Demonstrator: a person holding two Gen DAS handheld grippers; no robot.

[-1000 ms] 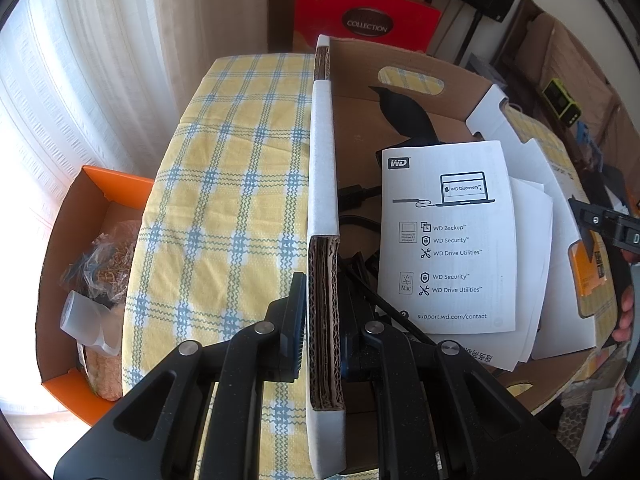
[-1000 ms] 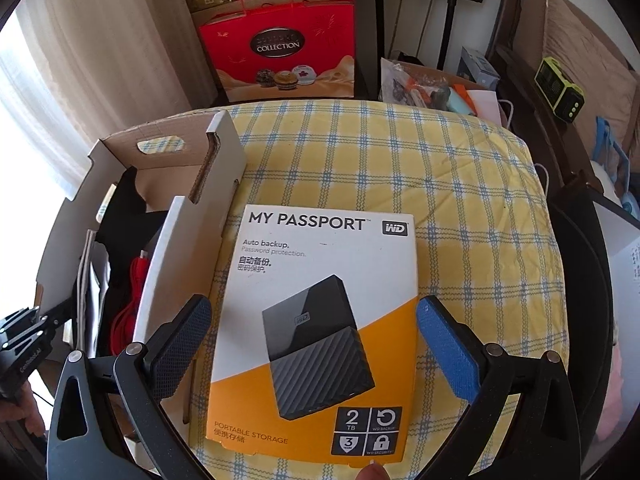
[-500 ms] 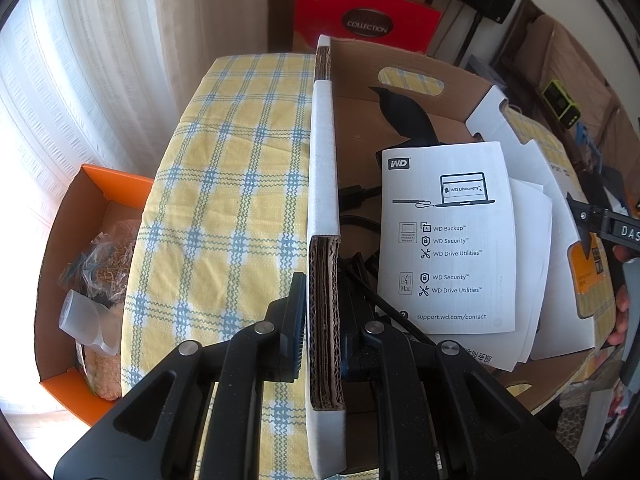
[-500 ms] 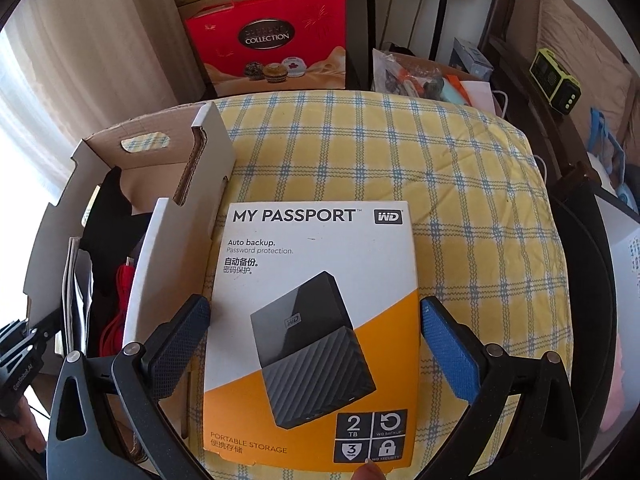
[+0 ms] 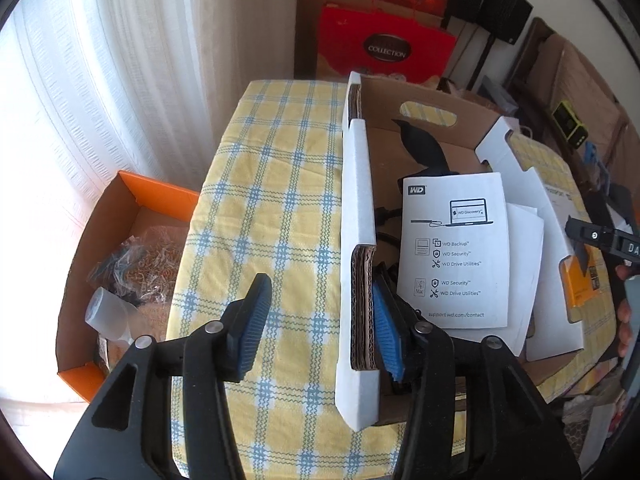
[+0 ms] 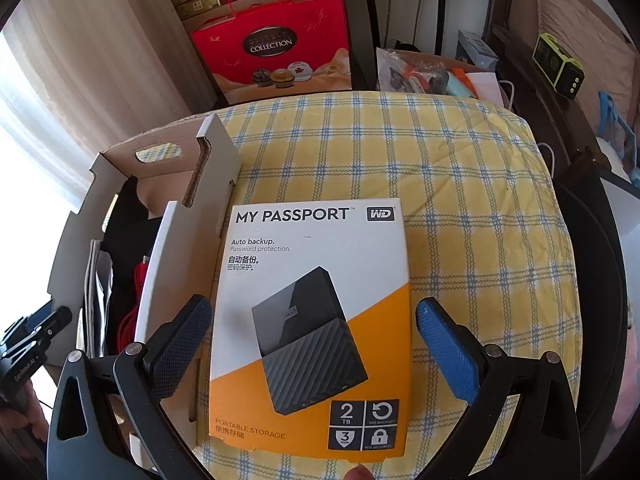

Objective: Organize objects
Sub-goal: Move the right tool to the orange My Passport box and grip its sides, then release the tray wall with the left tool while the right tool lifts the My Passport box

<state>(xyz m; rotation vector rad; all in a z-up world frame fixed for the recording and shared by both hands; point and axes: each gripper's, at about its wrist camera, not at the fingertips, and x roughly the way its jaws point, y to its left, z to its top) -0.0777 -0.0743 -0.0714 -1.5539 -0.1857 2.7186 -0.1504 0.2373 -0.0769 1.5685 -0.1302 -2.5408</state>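
Curtain (image 5: pixel 120 80) fabric fills the upper left of the left wrist view, and below it, at the left edge, an orange box (image 5: pixel 132 196) holding bagged material is seen on the floor. A yellow checked tablecloth (image 5: pixel 272 200) occupies the centre. At the lower centre the left gripper (image 5: pixel 320 328) is found with its jaws opening: the left pad stands clear over the cloth, while the right pad lies just beside the inner face of the cardboard box (image 5: pixel 360 184) wall, which rises between the two pads. Whether that pad still touches the wall cannot be told. To the right, inside the box, a white WD leaflet (image 5: pixel 456 248) is laid on further sheets and dark cables.

In the right wrist view, the same cardboard box (image 6: pixel 188 248) is shown at the left of the frame. In the centre, a My Passport box (image 6: pixel 316 320), white above and orange below, is lying flat on the tablecloth (image 6: pixel 480 220), just beside the cardboard wall. The right gripper (image 6: pixel 312 344) is seen at the bottom with its jaws spread wide, one pad on each side of the package, neither pressing it. A red gift box (image 6: pixel 276 52) is visible at the top centre.
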